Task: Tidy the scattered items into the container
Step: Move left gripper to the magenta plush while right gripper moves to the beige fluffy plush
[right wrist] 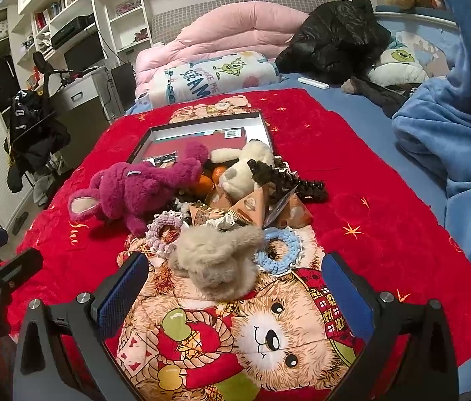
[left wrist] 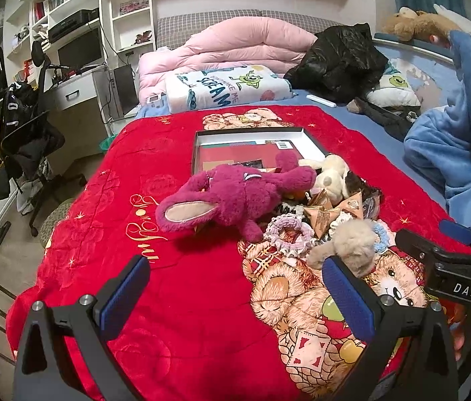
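Note:
A shallow black-rimmed box [left wrist: 202, 133] [right wrist: 265, 123] lies on the red blanket, with a pile of items in front of it. A magenta plush rabbit [left wrist: 235, 197] [right wrist: 135, 190] lies at the pile's left, a white plush dog [left wrist: 330, 173] [right wrist: 245, 167] behind. A beige fluffy toy [left wrist: 352, 244] [right wrist: 218, 257] lies nearest, with a lilac scrunchie [left wrist: 289, 234] [right wrist: 163, 230], a blue scrunchie [right wrist: 279, 250] and tan triangular packets [right wrist: 249, 207]. My left gripper [left wrist: 235, 300] is open and empty, left of the pile. My right gripper [right wrist: 235, 290] is open, just short of the beige toy.
The red blanket [left wrist: 168, 300] covers a blue bed. A pink duvet [left wrist: 228, 43], a black jacket [left wrist: 342, 53] and a printed blanket roll [left wrist: 222, 87] lie behind. A desk, shelves and a chair with clothes [left wrist: 25, 133] stand left. The person's blue robe [left wrist: 452, 133] is at right.

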`<state>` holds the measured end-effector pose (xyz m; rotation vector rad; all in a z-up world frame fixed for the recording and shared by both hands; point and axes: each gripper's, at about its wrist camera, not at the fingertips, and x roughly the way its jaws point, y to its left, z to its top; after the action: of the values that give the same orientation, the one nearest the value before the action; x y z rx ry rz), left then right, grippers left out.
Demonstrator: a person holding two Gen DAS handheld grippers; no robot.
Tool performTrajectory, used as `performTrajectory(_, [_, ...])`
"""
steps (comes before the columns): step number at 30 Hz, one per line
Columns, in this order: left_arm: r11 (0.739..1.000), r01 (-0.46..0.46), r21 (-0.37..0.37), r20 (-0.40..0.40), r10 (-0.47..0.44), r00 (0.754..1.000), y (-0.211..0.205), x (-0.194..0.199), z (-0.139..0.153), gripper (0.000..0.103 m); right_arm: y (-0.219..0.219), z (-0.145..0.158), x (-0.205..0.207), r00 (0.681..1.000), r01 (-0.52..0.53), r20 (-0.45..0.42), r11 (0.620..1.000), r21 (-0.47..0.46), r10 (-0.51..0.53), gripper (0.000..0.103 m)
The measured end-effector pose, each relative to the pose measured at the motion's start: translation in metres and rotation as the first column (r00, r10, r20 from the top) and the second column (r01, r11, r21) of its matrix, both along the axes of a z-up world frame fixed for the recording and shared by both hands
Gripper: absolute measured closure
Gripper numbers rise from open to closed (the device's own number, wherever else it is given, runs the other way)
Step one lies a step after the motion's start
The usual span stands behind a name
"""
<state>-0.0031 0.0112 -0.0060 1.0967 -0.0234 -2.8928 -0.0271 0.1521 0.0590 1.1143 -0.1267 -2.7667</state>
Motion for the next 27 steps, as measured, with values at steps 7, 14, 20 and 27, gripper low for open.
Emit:
performTrajectory(7, [1.0,0.002,0.001,0.006,-0.002,1.0,0.0,-0.001,-0.001,0.0,-0.004,-0.001,0.0,1.0,0.006,-0.005,0.999,0.038,-0.006,0.0])
performTrajectory(14, [1.0,-0.012,0.013,0.045,0.011,0.999,-0.004,-0.006,-0.007,0.0,-0.004,-0.001,-0.001,1.0,0.03,-0.004,0.997,0.072,-0.03,0.0])
performTrajectory(20, [0.997,-0.031,0.07,0.092,0.025,0.995,-0.013,-0.015,-0.012,0.0,-0.008,-0.004,-0.004,1.0,-0.015,0.016,0.999,0.052,0.014,0.0])
performTrajectory(27, [0.987,-0.067,0.146,0.108,0.051,0.993,-0.028,-0.043,-0.006,0.0,-0.014,-0.008,-0.014,0.997,-0.063,0.052,0.998,0.002,0.063,0.0])
